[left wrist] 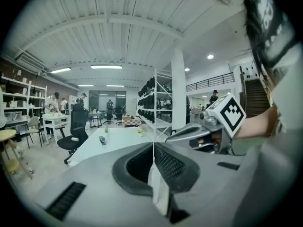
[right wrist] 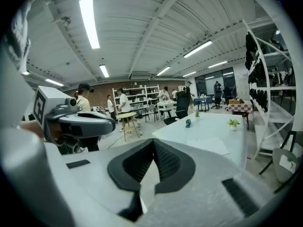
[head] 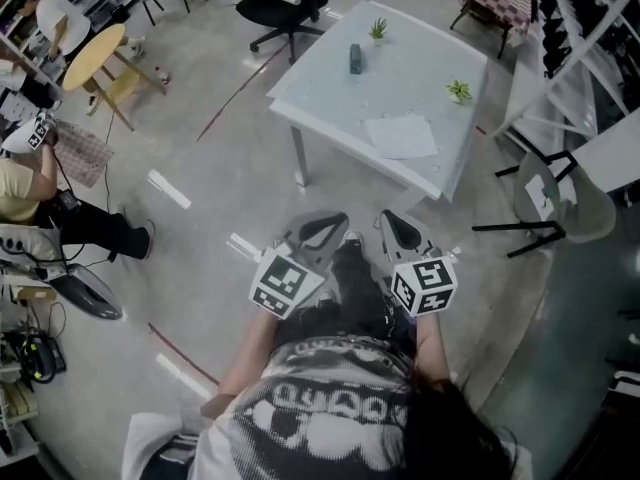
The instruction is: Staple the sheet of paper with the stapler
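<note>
A white sheet of paper lies on the near right part of a white table. A small dark stapler stands farther back on the same table. Both grippers are held in front of the person's body, well short of the table and side by side. My left gripper is shut with nothing in it, and so is my right gripper. In the right gripper view the stapler and paper show beyond the shut jaws. The left gripper view shows the shut jaws and the distant stapler.
Two small potted plants stand on the table. A black office chair is behind it, a grey chair to its right, a round wooden table far left. Shelving lines the right side. A seated person is at left.
</note>
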